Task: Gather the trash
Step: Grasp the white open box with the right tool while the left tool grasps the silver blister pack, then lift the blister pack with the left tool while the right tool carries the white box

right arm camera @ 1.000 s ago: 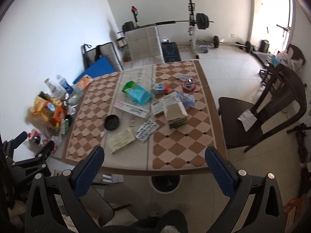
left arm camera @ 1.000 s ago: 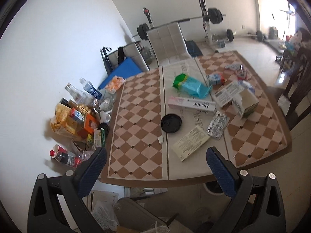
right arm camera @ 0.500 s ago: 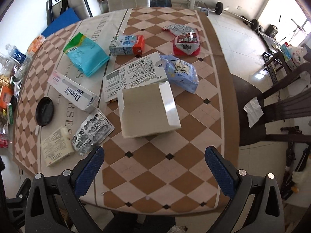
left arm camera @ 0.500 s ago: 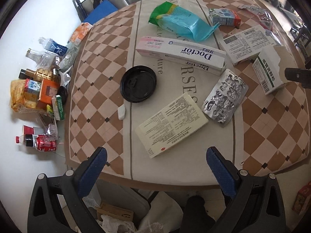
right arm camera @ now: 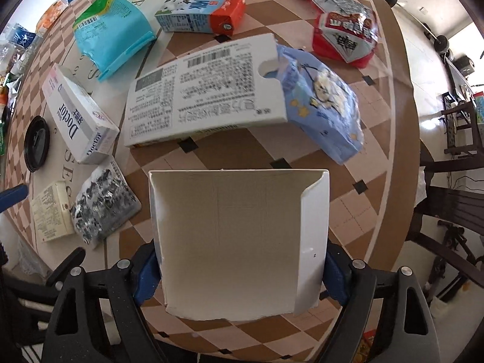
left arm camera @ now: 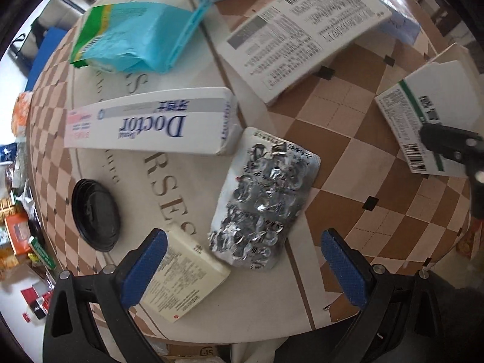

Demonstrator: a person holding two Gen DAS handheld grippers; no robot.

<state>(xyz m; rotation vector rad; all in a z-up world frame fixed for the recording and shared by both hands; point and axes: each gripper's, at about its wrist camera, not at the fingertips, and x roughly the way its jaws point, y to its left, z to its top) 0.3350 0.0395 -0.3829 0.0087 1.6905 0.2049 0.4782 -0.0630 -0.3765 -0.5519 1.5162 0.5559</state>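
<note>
The right gripper point(right arm camera: 239, 275) has its jaws spread wide with the open white carton point(right arm camera: 239, 242) standing between them; the blue pads sit at or just beside the carton's two side walls, and whether they already press on it cannot be told. This carton is thin card with its top torn open, so it should be light and easily crushed: judged from its shape, the hold belongs low on the two opposite walls, near the base fold where the card is stiffest, with light closing force. The left gripper point(left arm camera: 242, 260) hangs with its jaws wide and holding nothing, just above the near edge of the surface point(left arm camera: 348, 157). Between its pads lie the foil blister sheet point(left arm camera: 263, 199) and, under the left pad, the cream leaflet box point(left arm camera: 181, 281). The foil sheet looks thin, crinkled and flat on the surface, so it will likely be slippery to pinch from above; an edge grip at its raised corner seems best. The cream box is rigid enough to take across its short sides. Farther out lie the long toothpaste box point(left arm camera: 151, 127), a stiff, light piece best taken mid-length, the black lid point(left arm camera: 95, 211), the soft blue pouch point(left arm camera: 136, 36), the flat printed box point(left arm camera: 302, 36), and in the right view the milk carton point(right arm camera: 202, 12).
</note>
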